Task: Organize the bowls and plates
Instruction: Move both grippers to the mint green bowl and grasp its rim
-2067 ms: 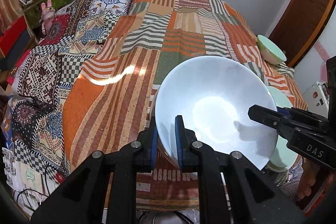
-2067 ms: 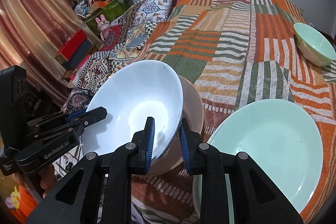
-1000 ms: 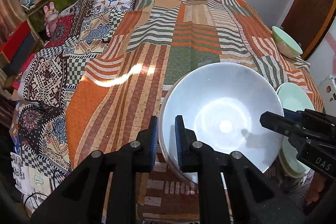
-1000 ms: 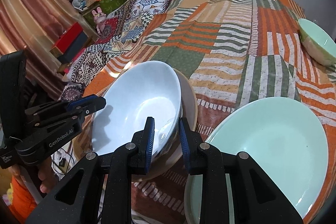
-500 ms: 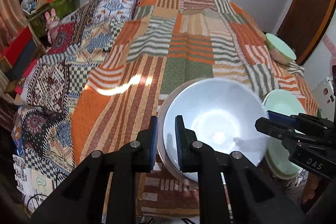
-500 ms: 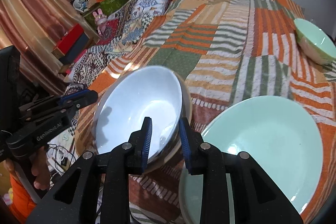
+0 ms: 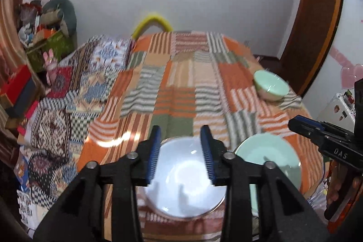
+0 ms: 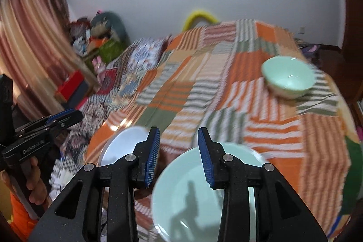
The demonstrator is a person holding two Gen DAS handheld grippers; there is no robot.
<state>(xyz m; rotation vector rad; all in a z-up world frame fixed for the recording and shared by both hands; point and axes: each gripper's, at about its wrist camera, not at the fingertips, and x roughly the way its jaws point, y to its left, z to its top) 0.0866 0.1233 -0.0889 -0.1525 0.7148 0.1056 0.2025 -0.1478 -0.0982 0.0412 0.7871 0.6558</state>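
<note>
Both pairs of blue ribbed fingers (image 7: 153, 151) are spread wide and grip nothing: the left gripper (image 7: 180, 152) hangs over the white bowl (image 7: 185, 176), the right gripper (image 8: 178, 153) over the mint plate (image 8: 192, 196). That white bowl sits nested in a tan dish at the near edge of the patchwork bedspread (image 7: 181, 92), with the mint plate just beside it. A mint bowl (image 8: 287, 78) rests well apart, out by the far right edge. All this crockery looks glazed, hard, smooth and round, so I'd expect it to be slippery, fairly heavy and quick to chip. The rim is the place to pinch. Underneath, the cloth is soft and rumpled, poor footing for a stack
</note>
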